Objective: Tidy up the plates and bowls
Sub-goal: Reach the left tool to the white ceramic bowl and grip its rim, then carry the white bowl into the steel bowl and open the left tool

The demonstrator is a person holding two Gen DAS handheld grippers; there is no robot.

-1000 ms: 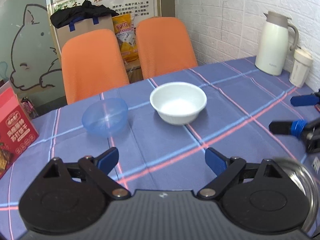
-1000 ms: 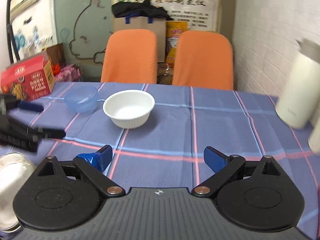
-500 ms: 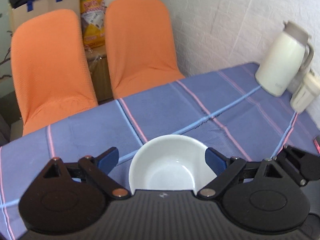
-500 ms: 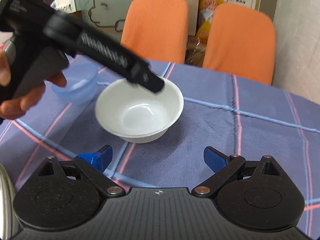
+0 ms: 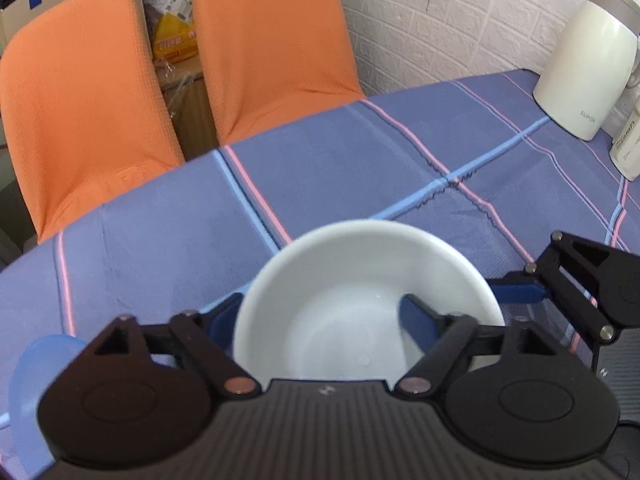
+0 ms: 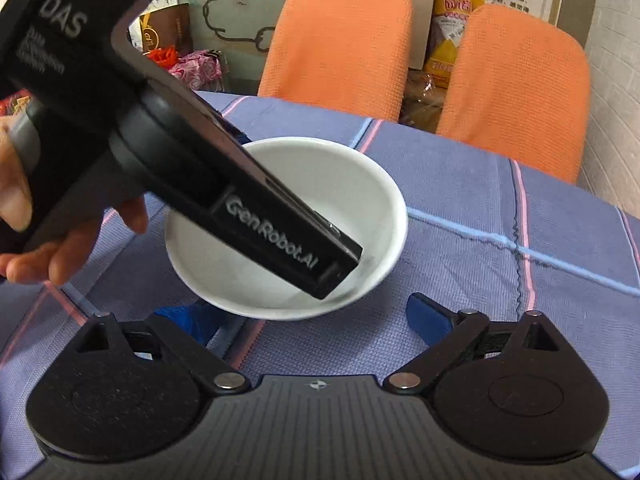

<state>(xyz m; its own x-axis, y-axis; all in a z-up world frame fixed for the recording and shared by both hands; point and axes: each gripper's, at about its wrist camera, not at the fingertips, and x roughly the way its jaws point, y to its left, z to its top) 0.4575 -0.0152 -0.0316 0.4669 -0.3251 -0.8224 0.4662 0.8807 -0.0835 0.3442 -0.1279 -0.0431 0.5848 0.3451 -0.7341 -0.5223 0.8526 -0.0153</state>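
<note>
From the left wrist camera, the left gripper (image 5: 320,320) is spread wide, straddling one side of a smooth, glossy white bowl (image 5: 360,292) — its left blue pad sits just outside the rim and its right pad hangs inside the hollow. I cannot tell whether either pad touches the wall. The bowl rests on a woven blue tablecloth (image 5: 360,160) crossed by pink and pale-blue stripes. A translucent blue bowl (image 5: 28,376) shows only as a sliver at the lower left, cut off by the gripper body. At the far right, part of the right gripper (image 5: 516,293) pokes in beside the white bowl, and a matte cream jug (image 5: 580,68) stands by the painted brick wall. Two chairs with ribbed orange covers (image 5: 88,100) sit behind the table. The right wrist camera shows what the other cannot — a hand (image 6: 60,248) wrapped round the left gripper's black handle, whose long body slants across the white bowl (image 6: 352,184) and hides much of its inside. The right gripper (image 6: 304,316) is also spread wide and holds nothing; its left pad lies under the bowl's near rim, blurred, its right pad over bare cloth.
</note>
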